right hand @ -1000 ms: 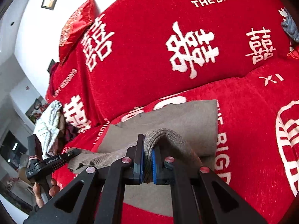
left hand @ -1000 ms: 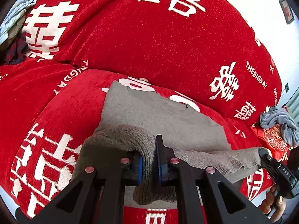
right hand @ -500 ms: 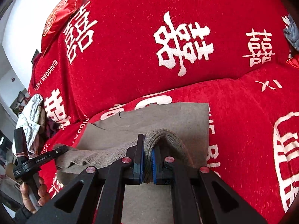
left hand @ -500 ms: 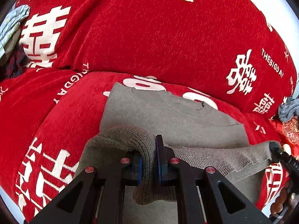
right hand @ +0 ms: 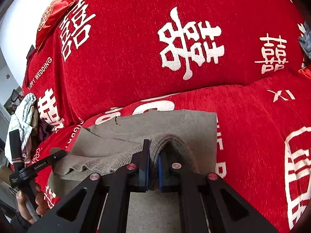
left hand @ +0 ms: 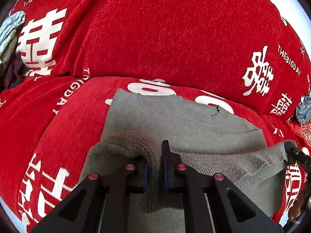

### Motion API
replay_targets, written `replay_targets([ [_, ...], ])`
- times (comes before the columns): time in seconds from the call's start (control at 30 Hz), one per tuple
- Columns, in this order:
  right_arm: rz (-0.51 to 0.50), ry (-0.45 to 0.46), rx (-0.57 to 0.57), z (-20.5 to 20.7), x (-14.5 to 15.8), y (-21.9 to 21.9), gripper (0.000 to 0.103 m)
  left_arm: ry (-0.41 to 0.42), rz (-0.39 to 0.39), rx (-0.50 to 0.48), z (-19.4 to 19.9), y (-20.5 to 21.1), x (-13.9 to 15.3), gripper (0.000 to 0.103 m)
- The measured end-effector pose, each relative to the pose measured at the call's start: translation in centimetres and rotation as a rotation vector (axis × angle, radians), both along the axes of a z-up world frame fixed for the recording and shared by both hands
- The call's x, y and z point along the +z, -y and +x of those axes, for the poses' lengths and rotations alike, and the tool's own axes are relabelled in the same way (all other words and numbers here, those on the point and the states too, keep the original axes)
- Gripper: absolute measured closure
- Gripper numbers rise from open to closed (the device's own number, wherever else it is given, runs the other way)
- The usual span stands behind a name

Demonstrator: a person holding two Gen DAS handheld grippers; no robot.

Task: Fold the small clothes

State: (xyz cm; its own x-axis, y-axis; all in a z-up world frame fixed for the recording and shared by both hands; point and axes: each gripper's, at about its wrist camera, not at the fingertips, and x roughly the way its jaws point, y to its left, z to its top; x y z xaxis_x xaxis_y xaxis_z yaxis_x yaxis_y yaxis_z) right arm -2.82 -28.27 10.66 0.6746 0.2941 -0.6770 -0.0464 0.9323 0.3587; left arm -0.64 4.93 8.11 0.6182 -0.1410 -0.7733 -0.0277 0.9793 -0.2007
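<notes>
Two grippers: your left gripper (left hand: 155,169) and your right gripper (right hand: 153,171) are each clamped on the ribbed hem of the grey knitted sweater (left hand: 186,124); blue pads press the fabric from both sides.

Garment look: you hold a grey-brown sweater of fine knit, with a coarser ribbed band along the raised edge. Its far part lies flat, while the near hem is lifted and stretched between your two grippers, sagging slightly in the middle.

Garment place: you have it on the seat of the red sofa cover with white characters (left hand: 175,38), its far edge close to where seat meets backrest.

Left view only: you see the rounded neckline seam and a small dark thread (left hand: 216,111) near the sweater's far edge. The hem runs off to the right, where the other gripper's black tip shows. A grey-blue crumpled cloth (left hand: 303,110) lies at the sofa's right end, and a pale blue cloth (left hand: 9,27) at the upper left.

Right view only: you see the sweater's straight right edge and square far corner. The left gripper (right hand: 56,155) appears from outside, its black finger on the hem, and your left hand (right hand: 29,205) grips its handle. A red embroidered cushion (right hand: 56,11) sits on top of the backrest at the left end, and a pile of white and dark clothes (right hand: 25,120) lies at the sofa's left end.
</notes>
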Motion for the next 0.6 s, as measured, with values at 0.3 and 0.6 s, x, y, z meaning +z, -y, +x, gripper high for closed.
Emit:
replay_targets([
  [0.3,-0.013,-0.001,-0.01,2.5,0.0,-0.2,0.096,-0.003,0.008,-0.007,2.5,0.0,0.0,0.09],
  [0.6,-0.039,-0.012,-0.017,5.9,-0.5,-0.4,0.096,-0.008,0.002,-0.008,5.5,0.1,0.0,0.09],
])
